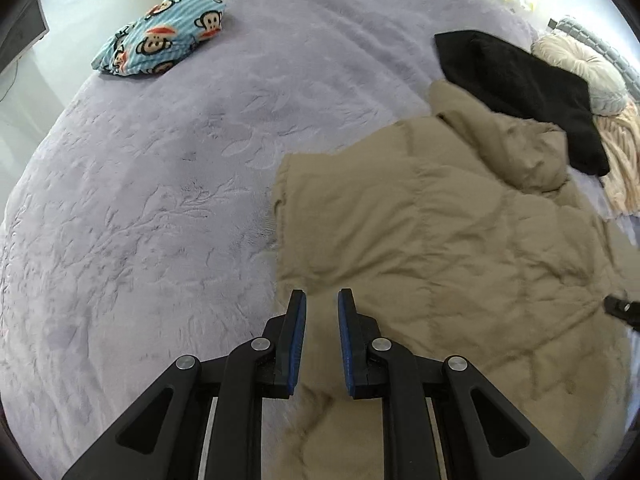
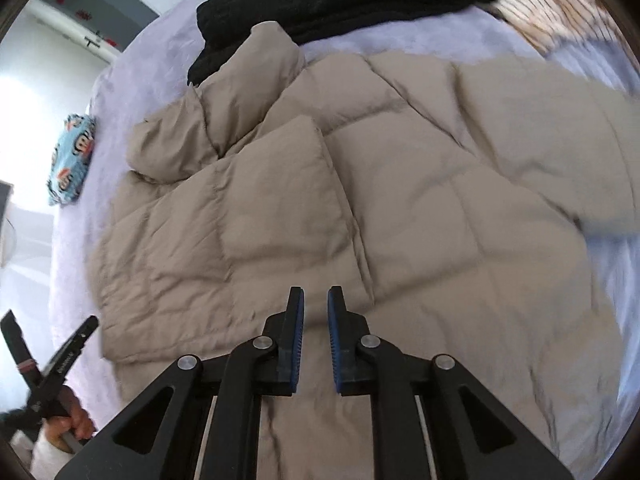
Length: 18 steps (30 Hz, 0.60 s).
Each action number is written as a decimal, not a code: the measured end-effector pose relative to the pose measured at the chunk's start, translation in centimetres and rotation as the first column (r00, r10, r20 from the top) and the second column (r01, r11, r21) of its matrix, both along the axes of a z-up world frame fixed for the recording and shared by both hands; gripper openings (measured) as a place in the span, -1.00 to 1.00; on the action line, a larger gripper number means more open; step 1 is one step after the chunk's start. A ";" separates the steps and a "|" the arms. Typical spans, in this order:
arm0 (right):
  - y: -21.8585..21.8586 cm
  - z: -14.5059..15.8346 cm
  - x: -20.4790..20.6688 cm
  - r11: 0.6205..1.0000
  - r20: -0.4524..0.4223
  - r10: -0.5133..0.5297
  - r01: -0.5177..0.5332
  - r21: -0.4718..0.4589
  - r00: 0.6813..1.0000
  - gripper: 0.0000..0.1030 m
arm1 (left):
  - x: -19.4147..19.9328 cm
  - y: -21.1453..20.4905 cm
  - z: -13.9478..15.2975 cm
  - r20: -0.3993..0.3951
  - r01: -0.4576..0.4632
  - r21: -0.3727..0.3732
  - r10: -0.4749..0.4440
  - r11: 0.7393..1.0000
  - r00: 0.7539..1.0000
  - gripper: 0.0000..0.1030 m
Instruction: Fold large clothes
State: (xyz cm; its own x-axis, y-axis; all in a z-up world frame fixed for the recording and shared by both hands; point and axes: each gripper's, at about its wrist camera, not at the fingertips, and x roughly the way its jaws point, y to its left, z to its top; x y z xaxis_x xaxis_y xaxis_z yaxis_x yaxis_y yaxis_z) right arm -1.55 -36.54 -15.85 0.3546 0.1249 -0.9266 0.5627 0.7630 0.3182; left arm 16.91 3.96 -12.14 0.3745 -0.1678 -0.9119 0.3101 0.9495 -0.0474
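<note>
**Tan jacket lying on the bed beneath both tongs**

The bed (image 1: 140, 200), covered in a lilac plush blanket, is filling most of both views. The tan quilted jacket (image 2: 400, 200) is lying spread across it, one sleeve folded over the body and the collar bunching up toward the black garment (image 1: 528, 92) beyond it. A striped beige cloth (image 1: 624, 160) is lying beside the black one. A blue monkey-print bundle (image 1: 160, 36) is sitting well apart, near the bed's far corner.

The left tongs (image 1: 322, 304) are hovering over the jacket's near left edge, jaws nearly closed with only a narrow gap, gripping nothing. The right tongs (image 2: 316, 300) are hanging above the jacket's middle, likewise almost closed and empty.
</note>
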 end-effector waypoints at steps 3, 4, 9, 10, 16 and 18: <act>-0.2 0.5 -2.3 0.998 -0.006 -0.042 0.042 0.052 0.999 -0.25 | -1.5 -0.7 1.7 -0.003 0.002 -0.022 -0.002 1.000 1.000 -0.65; -0.1 0.7 -3.1 0.997 -0.005 -0.055 0.055 0.062 0.998 -0.13 | -2.1 -1.1 2.2 -0.003 0.005 -0.025 -0.005 1.000 1.000 -0.65; 0.1 1.9 -6.8 0.990 -0.003 -0.091 0.091 0.104 0.996 -0.11 | -4.7 -3.1 3.8 -0.022 0.035 -0.066 -0.036 0.997 0.999 -0.53; -0.2 2.0 -7.8 0.989 -0.003 -0.098 0.097 0.114 0.995 -0.08 | -5.4 -3.6 4.0 -0.031 0.042 -0.068 -0.045 0.997 0.999 0.32; -0.9 2.6 -11.9 0.979 0.006 -0.141 0.138 0.147 0.990 0.03 | -9.2 -7.1 5.5 -0.006 0.105 -0.050 -0.105 0.993 0.994 1.00; -1.5 2.7 -13.2 0.974 0.005 -0.159 0.157 0.161 0.987 0.08 | -10.0 -8.7 5.6 -0.028 0.118 -0.026 -0.119 0.993 0.993 1.00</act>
State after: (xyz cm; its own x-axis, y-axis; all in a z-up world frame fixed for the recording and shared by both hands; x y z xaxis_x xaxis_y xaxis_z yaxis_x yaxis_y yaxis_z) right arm -14.78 -38.01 -13.20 0.3982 0.2117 -0.8925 0.6651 0.6034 0.4399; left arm 6.89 -4.76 -6.56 0.3235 -0.2316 -0.9175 0.4183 0.9047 -0.0808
